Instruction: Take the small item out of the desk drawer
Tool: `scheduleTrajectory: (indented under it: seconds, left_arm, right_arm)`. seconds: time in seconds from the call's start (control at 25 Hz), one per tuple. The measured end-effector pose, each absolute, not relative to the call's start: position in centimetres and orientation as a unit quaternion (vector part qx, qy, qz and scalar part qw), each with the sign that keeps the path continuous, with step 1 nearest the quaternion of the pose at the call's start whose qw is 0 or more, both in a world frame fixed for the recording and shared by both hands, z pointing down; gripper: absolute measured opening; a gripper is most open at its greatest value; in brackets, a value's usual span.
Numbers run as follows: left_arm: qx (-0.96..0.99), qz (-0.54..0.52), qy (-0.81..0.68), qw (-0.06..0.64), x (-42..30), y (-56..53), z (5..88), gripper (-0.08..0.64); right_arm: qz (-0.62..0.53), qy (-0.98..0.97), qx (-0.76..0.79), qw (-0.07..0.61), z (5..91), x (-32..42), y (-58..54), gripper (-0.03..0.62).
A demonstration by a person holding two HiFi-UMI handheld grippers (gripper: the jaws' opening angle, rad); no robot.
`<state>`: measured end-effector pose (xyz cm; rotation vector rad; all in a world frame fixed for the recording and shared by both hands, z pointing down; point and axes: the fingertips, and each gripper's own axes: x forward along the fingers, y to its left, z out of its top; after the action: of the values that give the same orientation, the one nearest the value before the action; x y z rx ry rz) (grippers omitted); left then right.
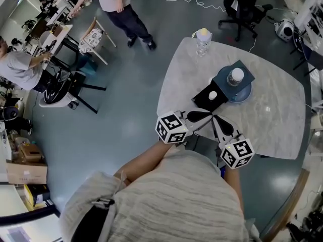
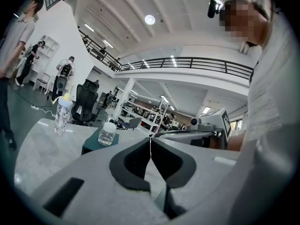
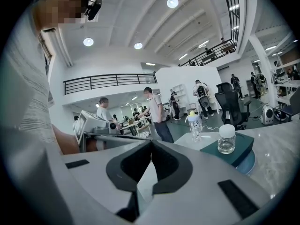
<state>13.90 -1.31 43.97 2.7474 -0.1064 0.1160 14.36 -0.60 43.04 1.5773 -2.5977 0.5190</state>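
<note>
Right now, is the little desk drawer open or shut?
Open. In the head view the black drawer sticks out from the teal box, with a small white item lying in it.

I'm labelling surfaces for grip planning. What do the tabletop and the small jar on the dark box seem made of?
Tabletop: looks like pale grey marble or stone-look laminate, smooth with faint veining. Small jar: clear glass or hard plastic, see-through body; its white cap looks matte plastic.

Small white round item (image 1: pixel 213 96) lies inside black drawer (image 1: pixel 203 101); drawer pulled open from dark teal box (image 1: pixel 247 71).
</note>
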Motion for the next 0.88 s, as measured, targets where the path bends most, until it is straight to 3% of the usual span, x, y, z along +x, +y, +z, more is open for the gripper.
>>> scheduleTrajectory:
  seconds: [0.88]
  left_arm:
    - [0.980,0.070,-0.002,0.185,12.8,-9.7,47.1,0.017]
  right_arm:
    - [0.164,-0.820,0.542,0.089,46.2,13.7,-8.6,0.011]
